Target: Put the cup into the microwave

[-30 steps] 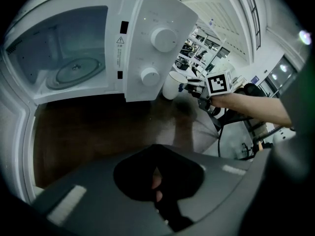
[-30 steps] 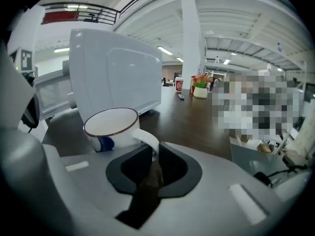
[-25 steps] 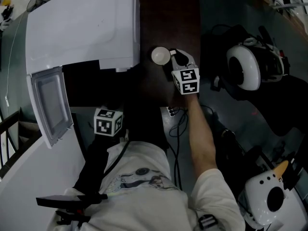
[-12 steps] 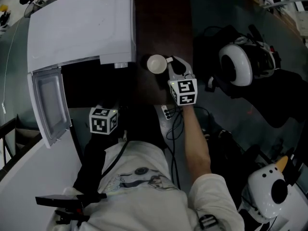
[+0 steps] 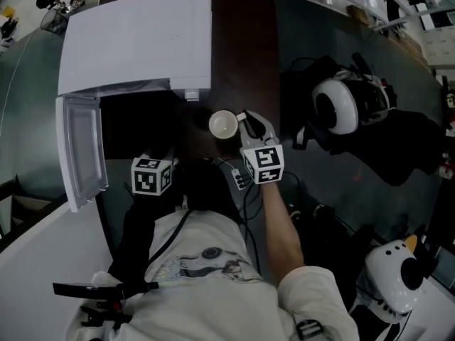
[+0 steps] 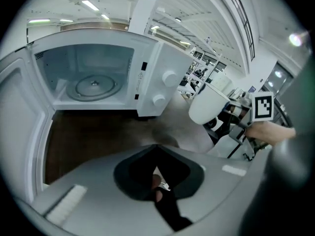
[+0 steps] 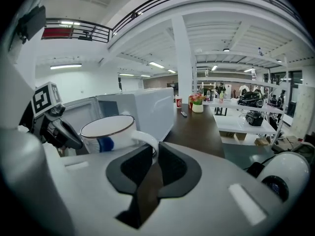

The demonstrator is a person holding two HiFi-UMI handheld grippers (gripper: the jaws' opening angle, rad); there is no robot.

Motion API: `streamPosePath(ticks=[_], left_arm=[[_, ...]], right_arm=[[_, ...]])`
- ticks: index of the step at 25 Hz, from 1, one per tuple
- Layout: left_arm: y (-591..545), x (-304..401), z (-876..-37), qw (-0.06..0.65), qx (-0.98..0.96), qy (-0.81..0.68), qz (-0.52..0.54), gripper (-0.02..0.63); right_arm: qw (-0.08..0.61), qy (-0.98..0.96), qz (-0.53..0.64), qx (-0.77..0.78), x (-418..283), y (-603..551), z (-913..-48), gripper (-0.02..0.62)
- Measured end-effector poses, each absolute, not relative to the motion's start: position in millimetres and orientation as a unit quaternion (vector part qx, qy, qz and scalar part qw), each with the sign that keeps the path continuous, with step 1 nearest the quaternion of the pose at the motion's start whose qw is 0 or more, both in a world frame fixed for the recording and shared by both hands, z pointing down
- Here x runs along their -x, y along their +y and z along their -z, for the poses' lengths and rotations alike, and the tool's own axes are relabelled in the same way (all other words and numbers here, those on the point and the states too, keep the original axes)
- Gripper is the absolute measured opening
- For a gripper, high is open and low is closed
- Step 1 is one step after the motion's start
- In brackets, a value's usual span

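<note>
Since the earlier frames the cup [image 5: 223, 124] has come off its spot at the microwave's right side. In the head view it has slid down-frame toward the person, carried by the right gripper [image 5: 242, 122]. The left gripper [image 6: 156, 149] has barely shifted.

Right jaws: clamped on the cup's handle [image 7: 146, 140], the loop pinched between the dark pads. Left jaws: pads together at the tips, nothing between them.

Cup orientation: upright, long axis vertical, mouth up. In the head view the handle points lower right, straight back into the right gripper. In the right gripper view the body sits left of the jaws, just beyond them.

Cup look: white mug with a thin dark line round the rim, a blue mark on the side wall, a white loop handle and a pale inside.

Cup place: head view centre, just below and right of the microwave's [image 5: 135, 41] front right corner, over the dark brown table [image 5: 242, 48]. In the left gripper view it shows mid-right, right of the microwave's two knobs and outside the cavity. It looks lifted clear of the tabletop.

Outward: the microwave is white and fills the upper left of the head view. Its door [image 5: 82, 151] is swung open at the left edge. The glass turntable [image 6: 93, 86] is bare in the left gripper view. The left gripper's marker cube [image 5: 151, 176] is at lower left of centre, in front of the open cavity.
</note>
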State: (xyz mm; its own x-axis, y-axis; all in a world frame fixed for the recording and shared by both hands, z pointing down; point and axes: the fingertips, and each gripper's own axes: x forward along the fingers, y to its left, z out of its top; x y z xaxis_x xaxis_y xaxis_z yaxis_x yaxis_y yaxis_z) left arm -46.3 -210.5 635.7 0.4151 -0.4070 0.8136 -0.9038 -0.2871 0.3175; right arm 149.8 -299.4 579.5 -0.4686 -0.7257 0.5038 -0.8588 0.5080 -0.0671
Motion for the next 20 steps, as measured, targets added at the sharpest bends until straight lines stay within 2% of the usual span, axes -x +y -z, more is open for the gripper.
streamPosePath(ticks=[20], left_arm=[[-203,122,-629,0.421,-0.714,-0.499,-0.253,0.000]], right_arm=[[0.208,-0.896,-0.149,-0.363,5,-251,-558,0.041]])
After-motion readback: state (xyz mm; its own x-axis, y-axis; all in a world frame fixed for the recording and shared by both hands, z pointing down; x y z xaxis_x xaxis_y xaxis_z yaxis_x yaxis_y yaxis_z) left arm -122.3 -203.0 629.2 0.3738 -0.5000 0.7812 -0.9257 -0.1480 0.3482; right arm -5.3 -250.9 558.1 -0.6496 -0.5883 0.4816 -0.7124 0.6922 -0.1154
